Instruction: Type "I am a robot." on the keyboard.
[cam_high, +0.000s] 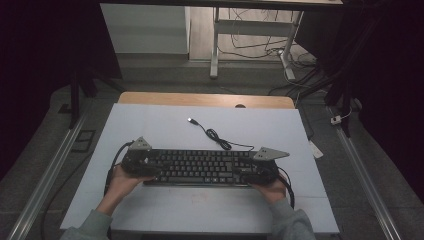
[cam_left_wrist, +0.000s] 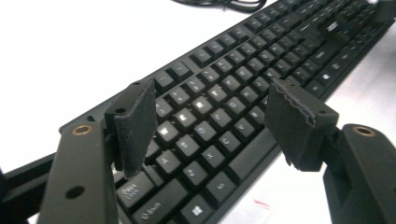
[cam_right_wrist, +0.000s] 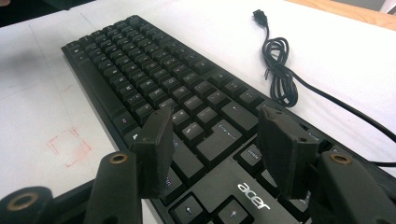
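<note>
A black Acer keyboard lies flat on the white mat, its long side across the table. Its black cable runs in a small coil to a USB plug on the mat behind it. My left gripper is at the keyboard's left end. In the left gripper view its jaws stand open over the letter keys, with nothing gripped. My right gripper is at the right end. Its jaws stand apart above the enter key and arrow keys of the keyboard, pads free. The cable lies beyond.
The white mat covers a wooden table whose far edge shows behind it. A faint red square is drawn on the mat in front of the keyboard. Metal rails run along both sides of the table, and desk legs stand beyond.
</note>
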